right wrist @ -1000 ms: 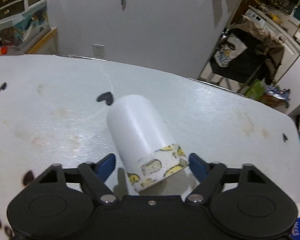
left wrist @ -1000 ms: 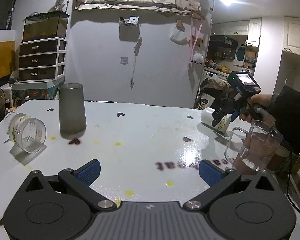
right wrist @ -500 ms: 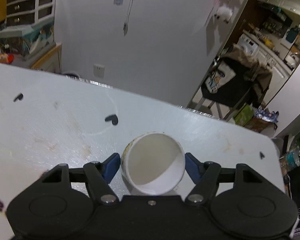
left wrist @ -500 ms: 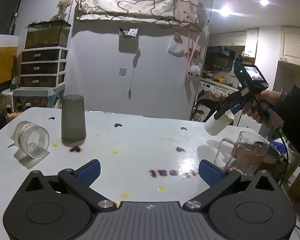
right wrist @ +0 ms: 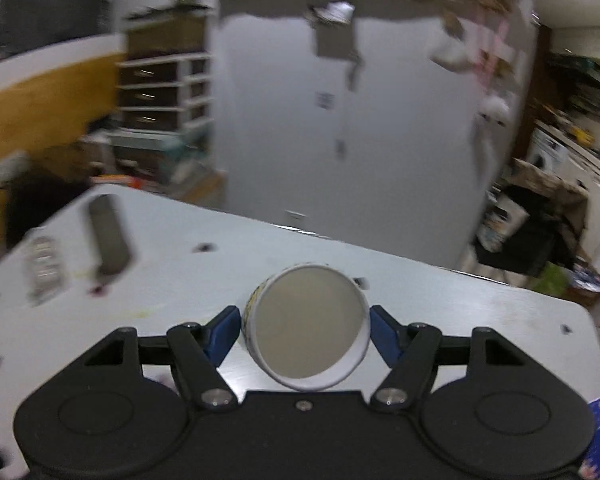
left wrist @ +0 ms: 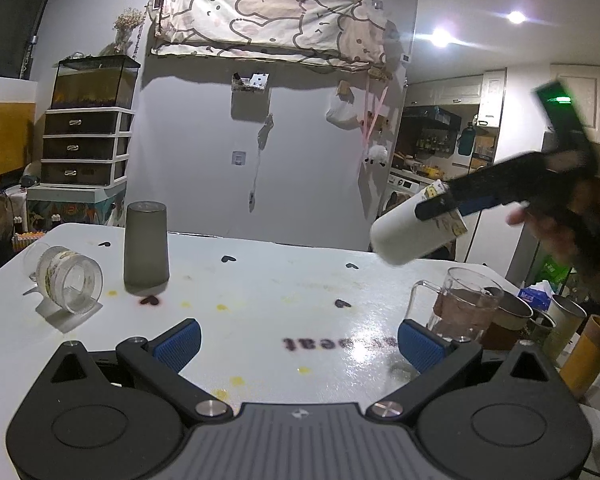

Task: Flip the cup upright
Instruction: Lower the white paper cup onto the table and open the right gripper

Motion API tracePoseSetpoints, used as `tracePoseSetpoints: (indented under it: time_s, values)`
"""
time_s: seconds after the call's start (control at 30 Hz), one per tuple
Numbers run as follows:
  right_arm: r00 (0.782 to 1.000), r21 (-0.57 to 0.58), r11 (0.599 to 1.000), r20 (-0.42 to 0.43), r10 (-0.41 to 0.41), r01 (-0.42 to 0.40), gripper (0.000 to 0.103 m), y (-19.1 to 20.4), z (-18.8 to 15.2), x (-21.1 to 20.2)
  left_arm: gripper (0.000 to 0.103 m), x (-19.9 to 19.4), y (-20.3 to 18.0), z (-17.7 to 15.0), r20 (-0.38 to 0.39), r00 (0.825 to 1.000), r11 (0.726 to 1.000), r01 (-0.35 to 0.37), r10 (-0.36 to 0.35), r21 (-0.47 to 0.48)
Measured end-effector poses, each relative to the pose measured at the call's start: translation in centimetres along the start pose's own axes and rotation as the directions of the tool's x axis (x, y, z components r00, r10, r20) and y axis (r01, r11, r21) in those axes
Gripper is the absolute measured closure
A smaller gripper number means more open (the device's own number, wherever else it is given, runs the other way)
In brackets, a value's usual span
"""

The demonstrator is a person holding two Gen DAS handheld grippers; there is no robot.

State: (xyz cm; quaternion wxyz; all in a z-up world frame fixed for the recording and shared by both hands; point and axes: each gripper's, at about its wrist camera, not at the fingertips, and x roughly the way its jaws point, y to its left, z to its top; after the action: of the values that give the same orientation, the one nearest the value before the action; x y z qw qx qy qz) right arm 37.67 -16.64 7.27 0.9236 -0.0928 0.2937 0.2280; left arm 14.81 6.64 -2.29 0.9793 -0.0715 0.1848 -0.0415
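Note:
My right gripper (right wrist: 304,330) is shut on a white paper cup (right wrist: 306,328) with a yellow-patterned rim band. It holds the cup in the air above the white table (right wrist: 440,308), and the cup's open mouth faces the right wrist camera. In the left wrist view the same cup (left wrist: 414,232) hangs tilted above the table's far right, base pointing down-left, clamped by the right gripper (left wrist: 444,206). My left gripper (left wrist: 298,344) is open and empty, low over the table's near edge.
A grey tumbler (left wrist: 146,250) stands upside down at the back left. A clear glass jar (left wrist: 70,278) lies on its side at the left. A glass mug (left wrist: 458,306) with dark liquid stands at the right, with several cups and tins (left wrist: 556,320) beyond it.
My right gripper closed on the white cup where it lay on the table, lifted it and tilted it, so its mouth now faces the camera. The left gripper rose slightly and stayed open.

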Motion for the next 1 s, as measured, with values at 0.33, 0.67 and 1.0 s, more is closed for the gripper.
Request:
tracePoseSetpoints:
  time_s: [0.33, 0.67, 1.0]
  values:
    - [0.989, -0.065, 0.987, 0.011, 0.146, -0.145, 0.032, 8.8, -11.2, -5.8, 0.0, -1.0, 1.0, -0.7, -0.007, 1.0, 0.999, -0.029, 0.029, -0.031]
    - [0.954, 0.024, 0.954, -0.01, 0.299, -0.299, 0.033, 10.1, -20.7, -9.4, 0.0, 1.6, -0.1, -2.0, -0.113, 0.994, 1.0, 0.012, -0.012, -0.001]
    - [0.964, 0.109, 0.962, -0.064, 0.259, -0.251, 0.035, 9.2, -25.8, -9.4, 0.0, 6.7, -3.9, -3.4, -0.251, 0.963, 0.983, 0.132, -0.097, 0.127]
